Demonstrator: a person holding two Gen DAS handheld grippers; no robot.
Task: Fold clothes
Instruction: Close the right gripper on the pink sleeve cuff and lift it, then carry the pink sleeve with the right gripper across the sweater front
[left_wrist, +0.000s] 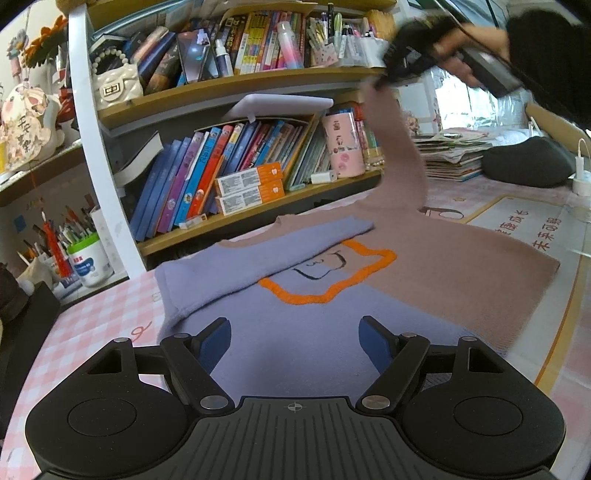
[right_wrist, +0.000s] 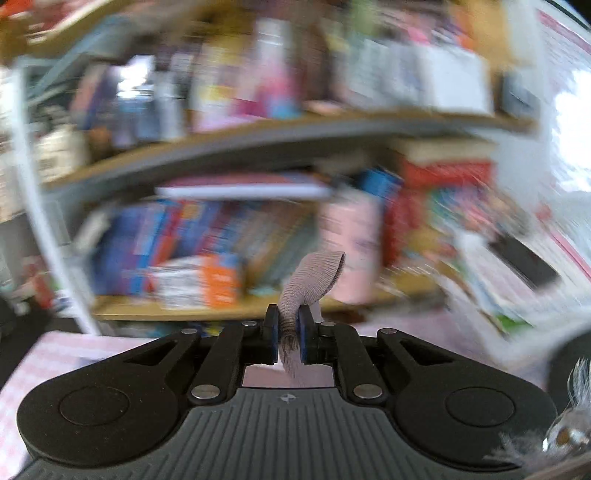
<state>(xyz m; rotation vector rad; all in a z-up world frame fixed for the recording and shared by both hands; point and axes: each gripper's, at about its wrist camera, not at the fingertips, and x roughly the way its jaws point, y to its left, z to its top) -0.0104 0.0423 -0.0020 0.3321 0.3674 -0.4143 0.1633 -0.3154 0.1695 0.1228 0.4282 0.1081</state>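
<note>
A two-tone knit sweater (left_wrist: 332, 310), lavender on the left and dusty pink on the right with an orange outline patch, lies flat on the table. Its lavender sleeve (left_wrist: 258, 254) is folded across the chest. My left gripper (left_wrist: 295, 334) hovers open just above the lavender hem, nothing between its blue pads. The pink sleeve (left_wrist: 399, 147) is stretched upward from the shoulder. My right gripper (left_wrist: 384, 79), held by a hand in a black sleeve, is high at the upper right, shut on the sleeve's ribbed cuff (right_wrist: 314, 273). In the right wrist view the right gripper (right_wrist: 288, 328) pinches that cuff between its pads.
A bookshelf (left_wrist: 240, 85) full of books stands right behind the sweater. A pen cup (left_wrist: 88, 258) sits at the left, a stack of papers (left_wrist: 454, 158) and a dark cushion (left_wrist: 528, 162) at the back right. The table carries a pink checked cloth (left_wrist: 92, 332) and a printed mat (left_wrist: 535, 229).
</note>
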